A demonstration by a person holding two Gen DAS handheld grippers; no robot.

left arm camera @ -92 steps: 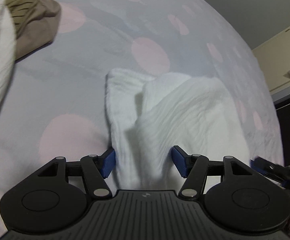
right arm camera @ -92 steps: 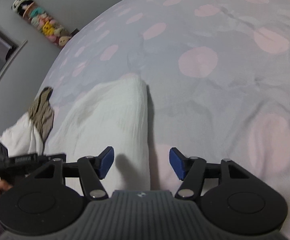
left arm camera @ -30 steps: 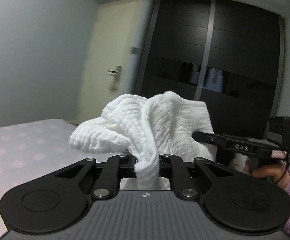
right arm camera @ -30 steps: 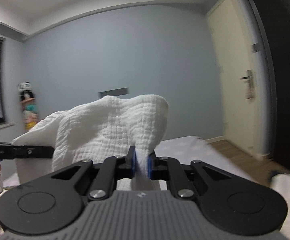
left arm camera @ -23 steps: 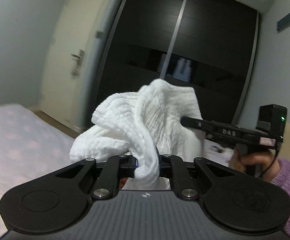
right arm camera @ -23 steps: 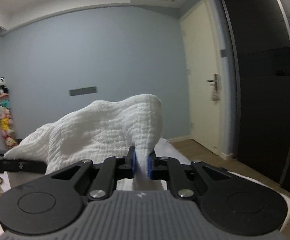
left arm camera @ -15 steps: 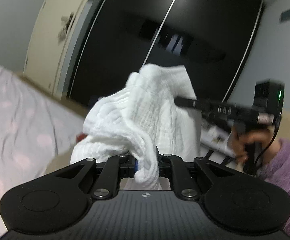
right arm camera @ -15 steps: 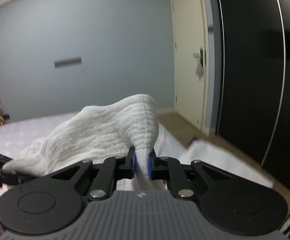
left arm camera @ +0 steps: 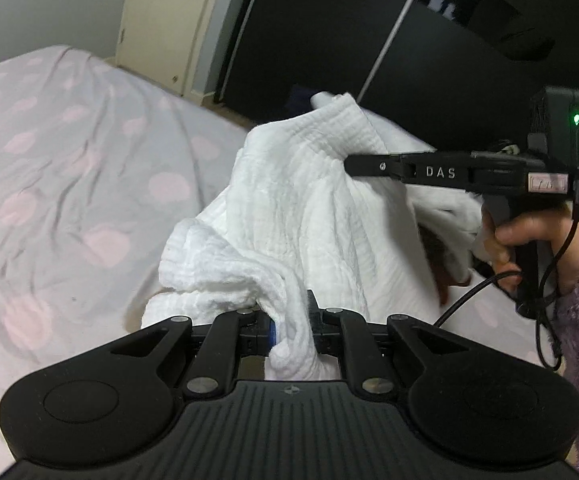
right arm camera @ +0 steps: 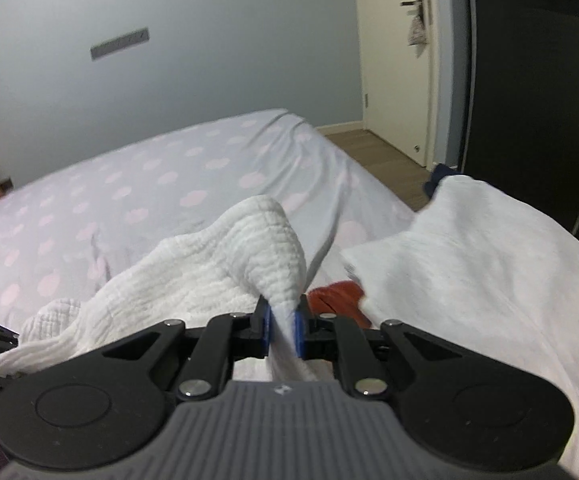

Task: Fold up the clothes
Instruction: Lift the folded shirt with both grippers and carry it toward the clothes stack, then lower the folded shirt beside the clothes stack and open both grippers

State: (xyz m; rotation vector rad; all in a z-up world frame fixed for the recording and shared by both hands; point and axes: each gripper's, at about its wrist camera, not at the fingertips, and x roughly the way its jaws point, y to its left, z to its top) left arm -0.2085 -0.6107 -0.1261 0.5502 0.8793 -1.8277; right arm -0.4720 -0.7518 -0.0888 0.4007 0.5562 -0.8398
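A white crinkled garment point(left arm camera: 309, 208) hangs bunched between both grippers above the bed. My left gripper point(left arm camera: 291, 328) is shut on one edge of it. My right gripper point(right arm camera: 281, 326) is shut on another edge of the same white garment point(right arm camera: 217, 272). In the left wrist view the right gripper's black body point(left arm camera: 469, 172) shows at the right, held by a hand in a purple sleeve, with the cloth draped over it.
The bed with a grey sheet with pink dots point(left arm camera: 69, 168) lies below and to the left point(right arm camera: 149, 184). A second white cloth point(right arm camera: 469, 248) lies at the right over something reddish point(right arm camera: 337, 296). A dark wardrobe point(left arm camera: 409, 40) and a cream door point(right arm camera: 393, 60) stand behind.
Both grippers closed on the white garment and lifted it off the bed. In the last second they have tilted back down, so the bed has come back into view beneath the cloth.
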